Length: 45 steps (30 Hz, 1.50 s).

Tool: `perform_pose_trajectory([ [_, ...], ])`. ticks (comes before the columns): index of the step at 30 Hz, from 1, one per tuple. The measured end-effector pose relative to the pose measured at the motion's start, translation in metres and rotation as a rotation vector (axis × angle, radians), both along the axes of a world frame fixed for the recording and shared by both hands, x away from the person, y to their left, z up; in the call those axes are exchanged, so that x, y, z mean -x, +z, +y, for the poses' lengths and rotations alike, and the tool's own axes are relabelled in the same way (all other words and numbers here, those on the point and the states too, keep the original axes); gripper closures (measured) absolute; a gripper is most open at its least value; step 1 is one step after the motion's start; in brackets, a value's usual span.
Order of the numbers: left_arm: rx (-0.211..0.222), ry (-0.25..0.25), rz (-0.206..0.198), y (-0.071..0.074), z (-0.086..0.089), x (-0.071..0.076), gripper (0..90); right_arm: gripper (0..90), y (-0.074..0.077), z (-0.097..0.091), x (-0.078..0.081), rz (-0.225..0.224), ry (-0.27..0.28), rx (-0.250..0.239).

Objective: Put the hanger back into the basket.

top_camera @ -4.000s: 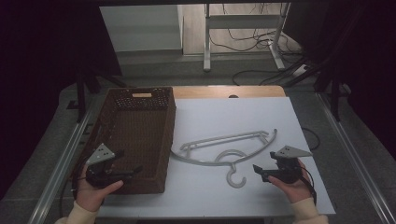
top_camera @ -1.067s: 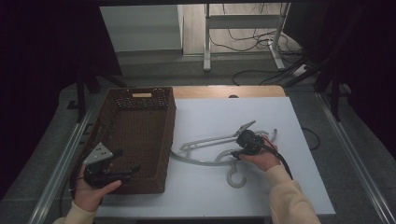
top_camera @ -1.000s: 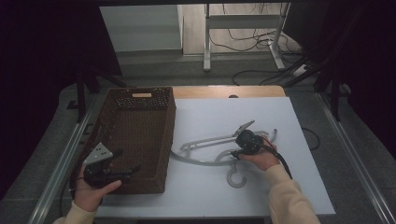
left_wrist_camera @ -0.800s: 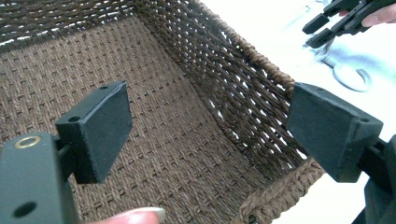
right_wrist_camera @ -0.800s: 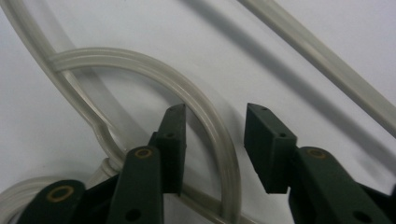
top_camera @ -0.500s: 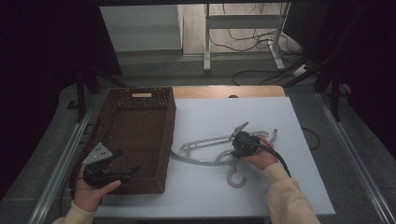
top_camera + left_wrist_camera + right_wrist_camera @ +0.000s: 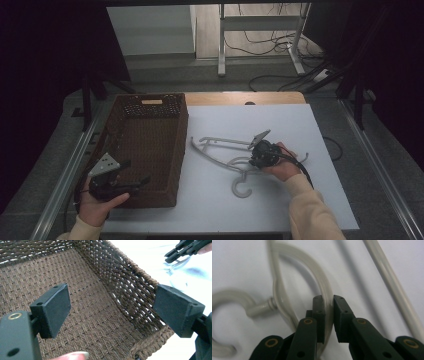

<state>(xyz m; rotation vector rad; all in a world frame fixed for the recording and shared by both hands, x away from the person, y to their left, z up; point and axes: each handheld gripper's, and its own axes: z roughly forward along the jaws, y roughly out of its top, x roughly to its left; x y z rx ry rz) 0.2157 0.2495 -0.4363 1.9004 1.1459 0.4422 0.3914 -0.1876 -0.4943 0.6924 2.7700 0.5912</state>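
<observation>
Right gripper (image 7: 256, 150) is down on the white plastic hanger (image 7: 220, 150), which lies flat on the white tabletop (image 7: 320, 125) just right of the wicker basket (image 7: 150, 145). Jaws have just been closing and now clamp a curved arm of the hanger near its neck; in the right gripper view the pads (image 7: 319, 315) press both sides of that arm (image 7: 327, 302), with the hook (image 7: 227, 305) off to the left and a straight bar (image 7: 392, 287) running past on the right. Hanger is on the surface, not lifted as far as the high view shows.

Left gripper (image 7: 131, 182) hovers over the near end of the basket, held in the person's left hand (image 7: 95, 207). Its jaws stand wide apart, nothing between them; the left gripper view looks down between the pads (image 7: 56, 307) at the woven basket floor (image 7: 95, 312) and its right wall. The right gripper (image 7: 186, 247) shows far off at the top right there.
</observation>
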Motion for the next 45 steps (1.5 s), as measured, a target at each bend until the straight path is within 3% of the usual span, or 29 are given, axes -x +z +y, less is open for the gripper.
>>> perform_pose_trajectory([
  [14, 0.0, 0.001, -0.001, 0.0, 0.0, 0.0, 14.6, 80.9, 0.01, -0.007, 0.0, 0.013, -0.057, -0.036],
  [23, 0.001, -0.001, -0.009, 0.002, -0.001, 0.001, 14.6, 80.9, 0.02, -0.015, 0.002, 0.02, -0.097, -0.098],
  [27, 0.005, -0.005, -0.016, 0.004, -0.002, 0.003, 14.6, 80.9, 0.026, -0.019, 0.004, 0.029, -0.123, -0.145],
  [33, 0.015, -0.013, -0.023, 0.007, -0.006, 0.004, 14.6, 80.9, 0.04, -0.028, 0.009, 0.051, -0.188, -0.267],
  [45, 0.032, -0.059, -0.039, 0.013, -0.022, 0.006, 14.6, 80.8, 0.051, -0.03, 0.015, 0.104, -0.277, -0.379],
])
